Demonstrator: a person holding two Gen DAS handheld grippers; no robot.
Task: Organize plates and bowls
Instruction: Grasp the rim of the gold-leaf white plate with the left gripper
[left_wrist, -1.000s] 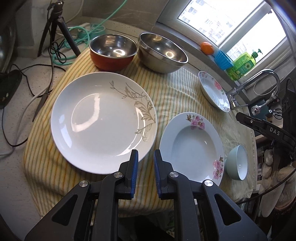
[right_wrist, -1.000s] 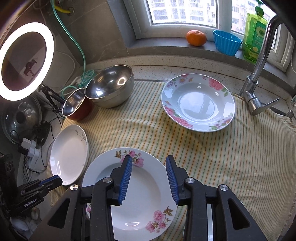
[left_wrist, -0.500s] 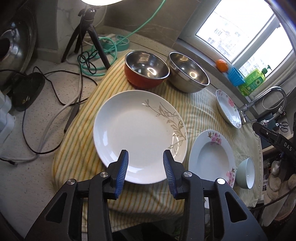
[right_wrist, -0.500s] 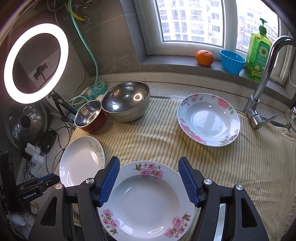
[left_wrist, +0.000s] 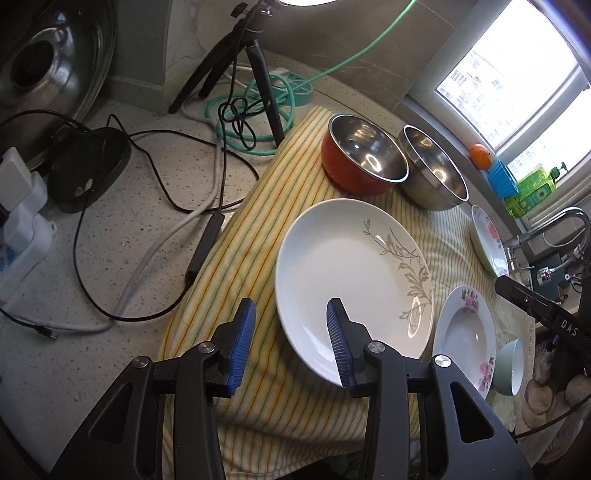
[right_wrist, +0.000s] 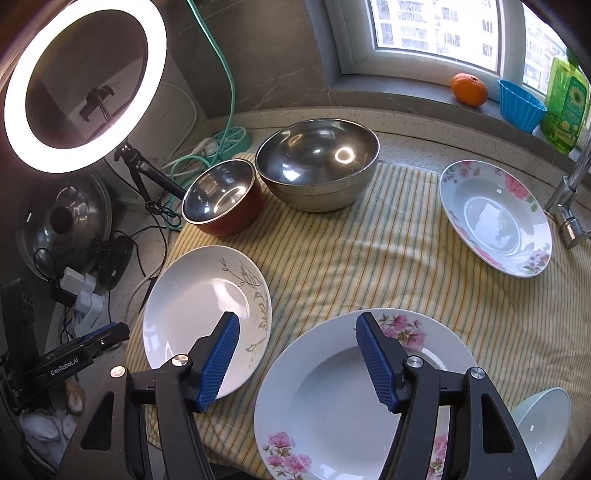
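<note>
Views: left wrist view alone shows the black power brick (left_wrist: 88, 168) and loose cables (left_wrist: 155, 221) on the speckled counter (left_wrist: 122, 236); right wrist view alone shows the whole ring light (right_wrist: 83, 83) on its tripod.
Left gripper (left_wrist: 290, 341): jaws apart, holding nothing, above the near-left rim of the white leaf-pattern plate (left_wrist: 352, 280).
Right gripper (right_wrist: 297, 360): jaws wide apart, empty, over the near pink-flower plate (right_wrist: 325, 402), which lies just right of the leaf-pattern plate.
Bowls: red-sided steel bowl (right_wrist: 221, 197) and larger steel bowl (right_wrist: 317, 164) stand touching, behind the leaf-pattern plate toward the window.
Second flower plate (right_wrist: 495, 218): well to the right of the leaf-pattern plate, near the tap (right_wrist: 569, 206).
Pale green bowl (right_wrist: 543, 424): tipped on its side, right of the near flower plate at the cloth's edge.
Surface: yellow striped cloth (right_wrist: 351, 258) under all the dishes, rumpled in the middle.
Room: windowsill beyond the bowls with an orange (right_wrist: 468, 89), a blue cup (right_wrist: 521, 105) and a green soap bottle (right_wrist: 565, 107).
Open room: bare cloth between the leaf-pattern plate and the second flower plate; cloth hangs over the near edge.
</note>
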